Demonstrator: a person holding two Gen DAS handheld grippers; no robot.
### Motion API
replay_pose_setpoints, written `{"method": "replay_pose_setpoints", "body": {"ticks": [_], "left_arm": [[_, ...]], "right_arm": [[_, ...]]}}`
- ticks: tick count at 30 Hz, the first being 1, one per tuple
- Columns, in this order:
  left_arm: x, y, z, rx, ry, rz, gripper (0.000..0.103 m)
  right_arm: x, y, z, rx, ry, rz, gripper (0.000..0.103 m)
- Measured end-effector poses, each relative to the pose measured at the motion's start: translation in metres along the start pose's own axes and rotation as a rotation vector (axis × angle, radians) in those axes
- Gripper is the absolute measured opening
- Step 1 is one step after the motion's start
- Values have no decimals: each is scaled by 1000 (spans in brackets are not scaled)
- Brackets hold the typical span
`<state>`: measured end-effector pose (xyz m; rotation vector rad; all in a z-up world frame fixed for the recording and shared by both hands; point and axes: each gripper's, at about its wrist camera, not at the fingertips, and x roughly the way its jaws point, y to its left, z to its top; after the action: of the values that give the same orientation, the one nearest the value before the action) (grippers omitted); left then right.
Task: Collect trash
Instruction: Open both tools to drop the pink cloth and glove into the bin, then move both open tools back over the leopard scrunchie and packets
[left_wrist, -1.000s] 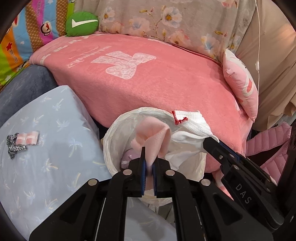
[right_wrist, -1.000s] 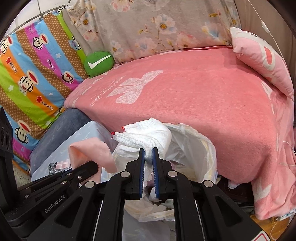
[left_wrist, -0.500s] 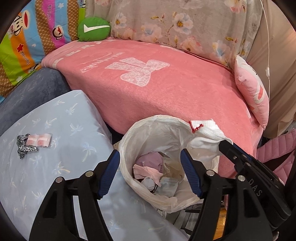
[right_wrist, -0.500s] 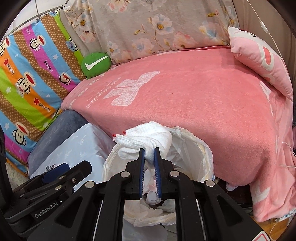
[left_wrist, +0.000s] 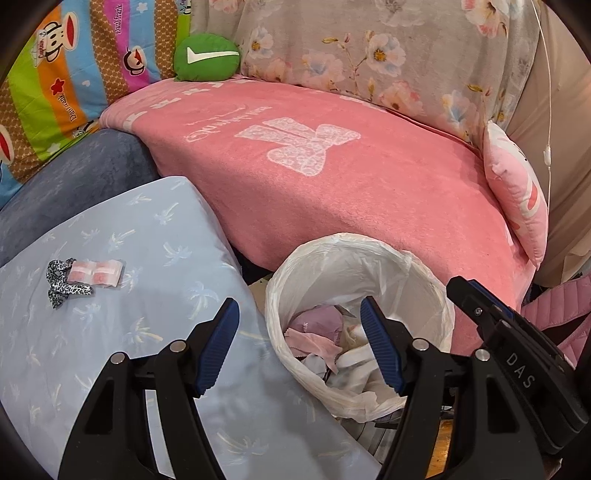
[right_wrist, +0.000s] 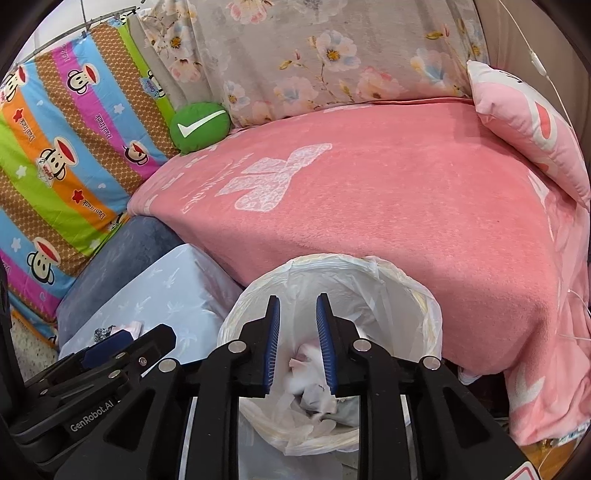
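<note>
Both grippers hang over the round bin lined with a thin white plastic bag (left_wrist: 424, 266), so whatever they let go drops straight in. The left gripper (left_wrist: 299, 347) has its jaws wide and empty; the right gripper (right_wrist: 297, 343) has just been opening, its jaws narrowly parted with nothing between them. Crumpled pink and white cloth scraps (left_wrist: 325, 343) lie inside. A small pink-and-white wrapper (left_wrist: 96, 273) waits on the pale blue palm-print cushion (left_wrist: 110, 350), likely next.

Pink blanket (left_wrist: 369, 206) with a white bow print; pale blue cushion (left_wrist: 110, 332) with palm-tree print; green pillow (left_wrist: 207, 57) with a white tick; white bin liner (left_wrist: 351, 258); leopard-print scrap (left_wrist: 61, 284).
</note>
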<state>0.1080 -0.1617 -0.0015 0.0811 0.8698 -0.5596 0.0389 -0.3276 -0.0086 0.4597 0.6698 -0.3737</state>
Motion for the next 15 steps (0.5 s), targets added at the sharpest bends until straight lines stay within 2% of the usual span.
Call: {"method": "replay_pose_setpoints", "body": {"ticks": [15], "left_arm": [[-7,18,-4,-41,-5,5,65]], "right_arm": [[-1,21,-5,-42,12,19,26]]}}
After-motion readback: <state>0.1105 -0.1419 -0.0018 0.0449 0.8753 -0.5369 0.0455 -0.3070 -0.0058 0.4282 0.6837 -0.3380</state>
